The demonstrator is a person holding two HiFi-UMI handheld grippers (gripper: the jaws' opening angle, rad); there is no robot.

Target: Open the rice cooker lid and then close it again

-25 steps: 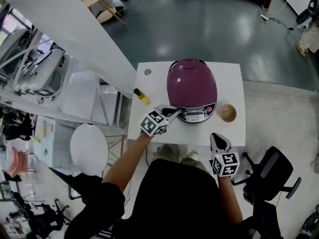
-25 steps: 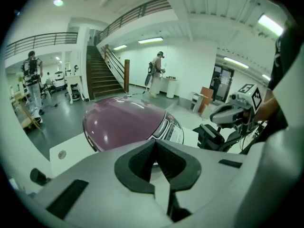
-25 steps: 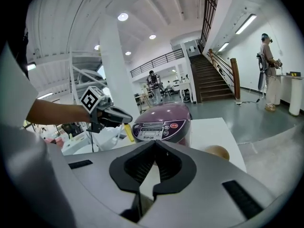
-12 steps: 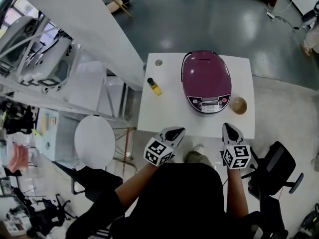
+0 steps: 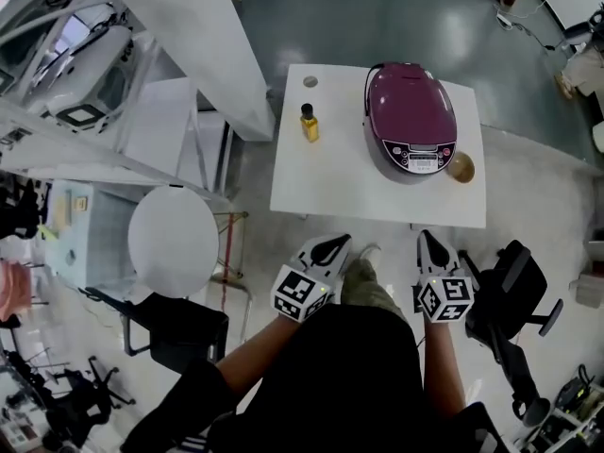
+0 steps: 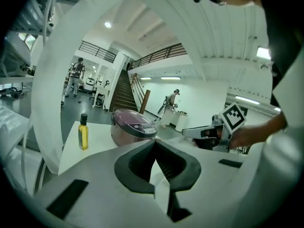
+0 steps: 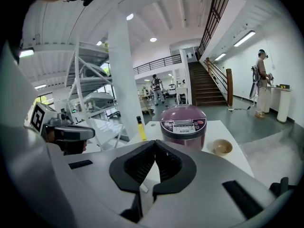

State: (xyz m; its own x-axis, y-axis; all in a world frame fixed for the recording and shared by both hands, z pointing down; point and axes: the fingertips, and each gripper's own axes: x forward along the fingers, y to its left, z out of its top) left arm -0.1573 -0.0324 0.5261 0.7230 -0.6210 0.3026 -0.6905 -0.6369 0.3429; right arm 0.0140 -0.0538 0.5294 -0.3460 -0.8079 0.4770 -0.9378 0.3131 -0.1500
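The rice cooker stands on the white table with its lid down and flat, and no gripper is at it. Judged from that alone, the work stands at one of its two ends: either the lid is not yet lifted, or it is already opened and shut again. The pictures do not settle which. Nothing looks half done.

On the table, from the left, come a yellow bottle, then the cooker with its button panel turned toward the person, then a small bowl just beside the cooker's right front.

The left gripper hangs off the near edge of the table, in front of the person's body. Its fingers are clenched together with nothing between them, and the cooker lies well ahead and to the right of their tips. The right gripper is likewise pressed closed and empty, also short of the table edge, with the cooker well ahead of it and nearly straight in line.
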